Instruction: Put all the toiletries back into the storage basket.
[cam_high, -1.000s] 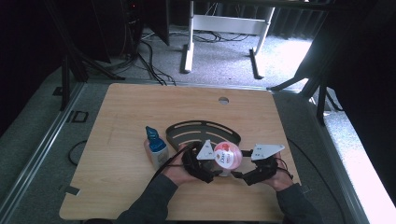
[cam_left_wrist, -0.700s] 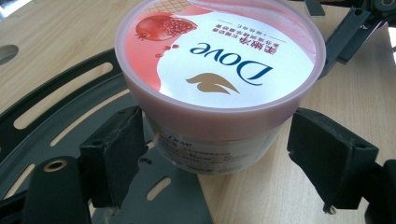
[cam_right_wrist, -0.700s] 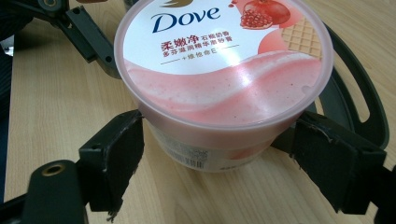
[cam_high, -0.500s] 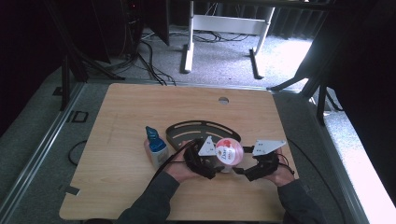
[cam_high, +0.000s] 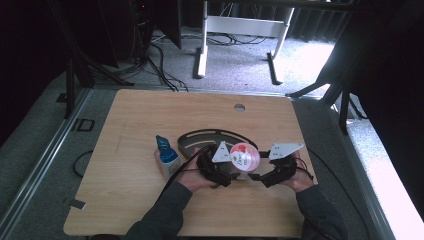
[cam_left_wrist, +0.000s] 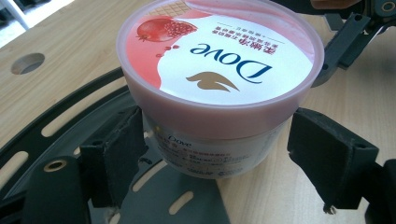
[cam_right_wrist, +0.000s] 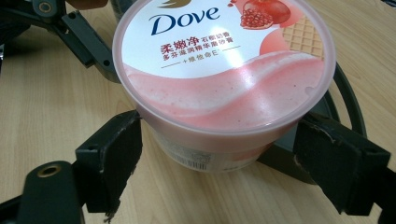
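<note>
A round tub (cam_high: 244, 156) with a pink "Dove" lid stands at the near middle of the wooden table (cam_high: 130, 125). Its base rests partly on the edge of a black slotted plate (cam_left_wrist: 70, 112). My left gripper (cam_high: 234, 172) comes from the left, and its pads press the tub's (cam_left_wrist: 219, 70) clear side just under the lid. My right gripper (cam_high: 256, 175) comes from the right. Its jaws stand around the same tub (cam_right_wrist: 224, 60), with a small gap on each side. Each hand holds its tool low over the table.
The curved black slotted plate (cam_high: 200, 136) lies just behind and left of the tub. A blue-capped bottle (cam_high: 165, 155) stands left of my left hand. A round hole (cam_high: 239, 107) is cut near the table's far edge. Bare wood lies to the left and far side.
The tub and my left gripper have shifted a little right and away from me. My right gripper has drawn in closer around the tub.
</note>
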